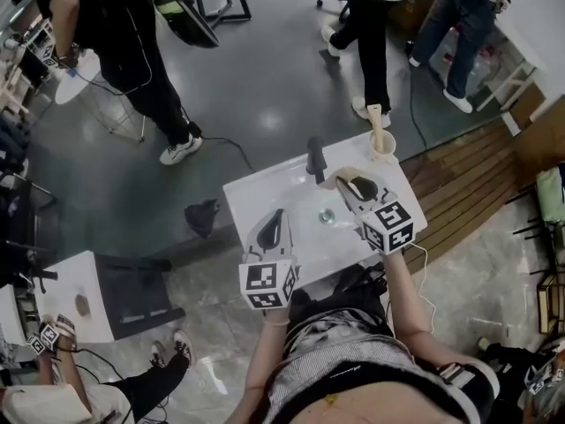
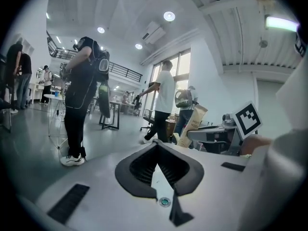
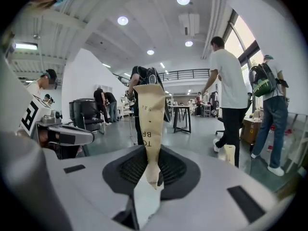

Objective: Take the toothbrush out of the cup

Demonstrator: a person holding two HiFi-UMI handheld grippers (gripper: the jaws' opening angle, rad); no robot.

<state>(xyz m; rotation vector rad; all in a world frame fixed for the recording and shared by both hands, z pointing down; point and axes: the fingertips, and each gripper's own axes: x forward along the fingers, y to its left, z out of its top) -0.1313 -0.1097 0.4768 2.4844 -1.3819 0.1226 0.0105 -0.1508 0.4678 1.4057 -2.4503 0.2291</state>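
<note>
Right gripper clamped on paper-wrapped toothbrush, upright between jaws; cup ahead, apart. Left gripper closed, empty.

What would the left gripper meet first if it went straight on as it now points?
Nothing near, it seems: the left gripper points across the sink toward the floor, though depth is unclear.
</note>
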